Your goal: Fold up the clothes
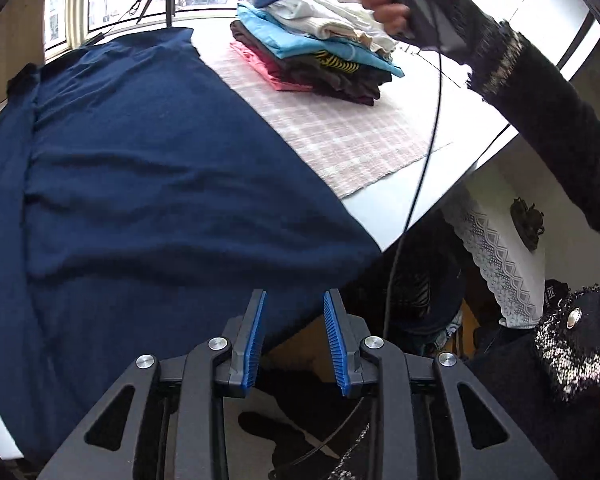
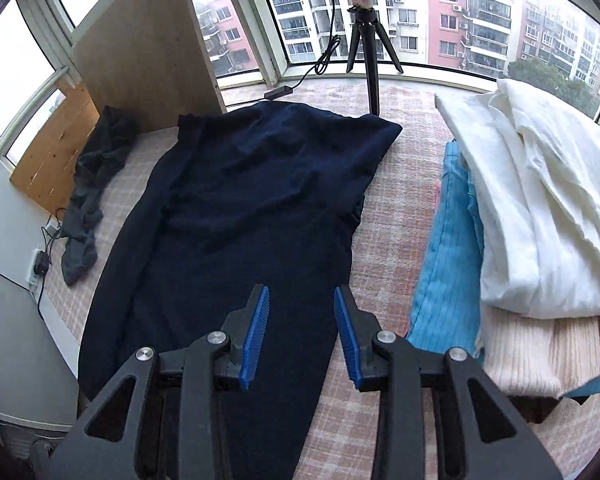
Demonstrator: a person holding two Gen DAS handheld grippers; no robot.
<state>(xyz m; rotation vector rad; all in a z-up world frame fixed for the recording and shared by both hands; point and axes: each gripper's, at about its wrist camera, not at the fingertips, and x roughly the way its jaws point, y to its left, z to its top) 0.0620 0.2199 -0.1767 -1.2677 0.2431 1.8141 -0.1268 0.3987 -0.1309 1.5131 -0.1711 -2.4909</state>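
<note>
Navy-blue knit garment (image 2: 236, 216) lies spread lengthwise on the pink-and-white checked tablecloth (image 2: 396, 216), partly folded along its left side, its hem end reaching toward me and the table's near edge. My left gripper (image 1: 295, 340) hangs above that near end with its blue ribbed pads (image 1: 256, 344) parted and nothing between them; the cloth is below them, not pinched. My right gripper (image 2: 302, 336) hovers over the lower part of the same garment, its jaws also apart and empty. From the left wrist view I see my right hand (image 1: 396, 4) in a dark fingerless glove, wrapped around the handle of its tool, above the stack of folded clothes (image 1: 320, 48), with a black cable (image 1: 428, 152) trailing down from it.

That stack sits on the tablecloth to the right of the navy garment: a white piece (image 2: 540, 208) on top, a cream ribbed knit (image 2: 532, 352) and a light-blue ribbed one (image 2: 448, 272) under it, then pink and dark layers lower down. A crumpled grey-green garment (image 2: 88, 192) lies near the table's left edge, well apart from the navy one. A black tripod (image 2: 370, 44) stands at the far end by the window (image 2: 480, 16).
</note>
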